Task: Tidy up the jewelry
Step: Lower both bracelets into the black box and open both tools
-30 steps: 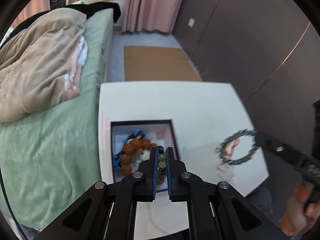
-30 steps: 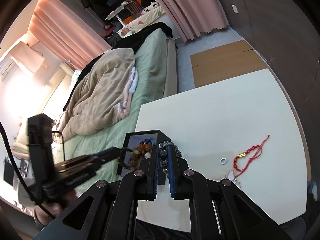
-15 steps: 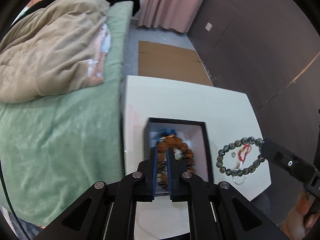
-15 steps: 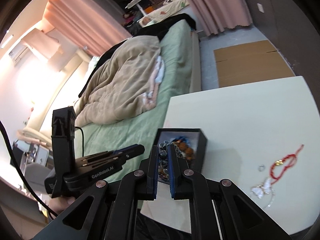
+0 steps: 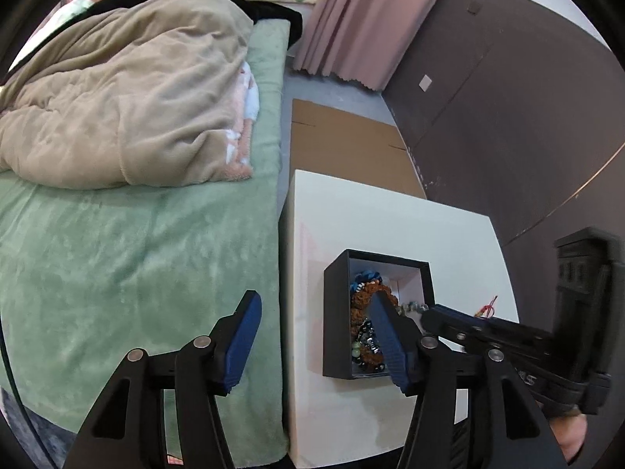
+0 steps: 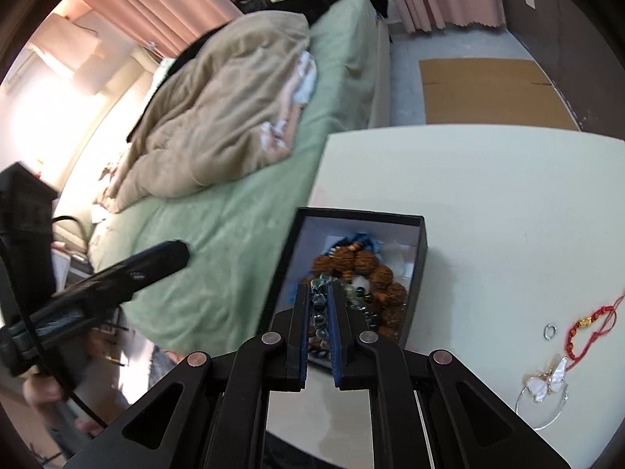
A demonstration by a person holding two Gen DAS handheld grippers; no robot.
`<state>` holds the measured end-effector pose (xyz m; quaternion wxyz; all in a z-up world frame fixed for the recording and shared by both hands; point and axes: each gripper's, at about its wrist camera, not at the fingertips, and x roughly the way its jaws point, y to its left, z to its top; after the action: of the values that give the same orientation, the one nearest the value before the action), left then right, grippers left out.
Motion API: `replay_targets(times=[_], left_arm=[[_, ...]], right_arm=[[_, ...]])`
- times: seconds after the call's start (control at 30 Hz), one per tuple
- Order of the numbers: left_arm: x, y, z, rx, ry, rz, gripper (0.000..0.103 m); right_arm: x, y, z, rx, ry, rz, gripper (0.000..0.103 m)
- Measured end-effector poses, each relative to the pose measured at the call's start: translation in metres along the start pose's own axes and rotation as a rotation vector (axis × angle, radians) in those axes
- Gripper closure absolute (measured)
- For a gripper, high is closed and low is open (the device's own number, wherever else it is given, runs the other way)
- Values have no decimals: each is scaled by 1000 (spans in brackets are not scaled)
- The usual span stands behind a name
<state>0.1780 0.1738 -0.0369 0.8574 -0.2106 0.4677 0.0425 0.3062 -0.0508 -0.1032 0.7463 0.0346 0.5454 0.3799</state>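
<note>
While I watched through the left wrist camera, my left tongs (image 5: 316,336) stood wide with nothing between them; their jaws had just been opening, and the dark bead strand they had carried now lay in the open black cardboard box (image 5: 338,312) on the white worktop (image 5: 390,226). One blue pad hung over the green bedspread (image 5: 136,273), the other over the box's near corner. Inside the box I could make out the brown seed-bead bracelet (image 5: 361,305) and a blue braided cord (image 5: 365,276) at its far end. The right tongs (image 5: 427,310) reached in from the right, tips at the box's right wall, with grey-green beads showing just ahead of them.

Through the right wrist camera, the right tongs (image 6: 320,305) were drawn narrow and clamped on the grey-green stone bead bracelet (image 6: 318,305), its beads lined up between the pads along the fingers. They sat directly over the box (image 6: 416,269), near its front half, so I judged the coming move to be a plain release straight down, the right hand clearly the nearer one. The left tongs (image 6: 172,252) showed off to the left above the bed. Still out on the worktop, well to the right of the box, lay the red cord bracelet with a gold charm (image 6: 586,332), a small silver ring (image 6: 550,330) and a white butterfly pendant on a wire hoop (image 6: 547,383); those I judged to be the right hand's work too.
</note>
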Motion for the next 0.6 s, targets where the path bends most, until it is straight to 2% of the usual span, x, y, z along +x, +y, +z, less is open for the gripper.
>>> replay_targets(times=[0.17,0.3,0.37,0.5,0.6], left_arm=[[-1,1,2,-3,-7,-7,44],[-1,3,2,-14,-5,-6,44],[-2,4,2,-17,-6,-10,44],[1,-2,1,-3,-1,-11,44],[5,-11,0,10,7,-24,44]], right_arm=[[16,5,3,-33,32,-21,93],[22,-1,7,-18,50,-112,92],[15,-9,6,8,47,-78,91],[-8,-17,2,28,-9,-70,63],[-24,-21,-2,39,-33,-45,63]])
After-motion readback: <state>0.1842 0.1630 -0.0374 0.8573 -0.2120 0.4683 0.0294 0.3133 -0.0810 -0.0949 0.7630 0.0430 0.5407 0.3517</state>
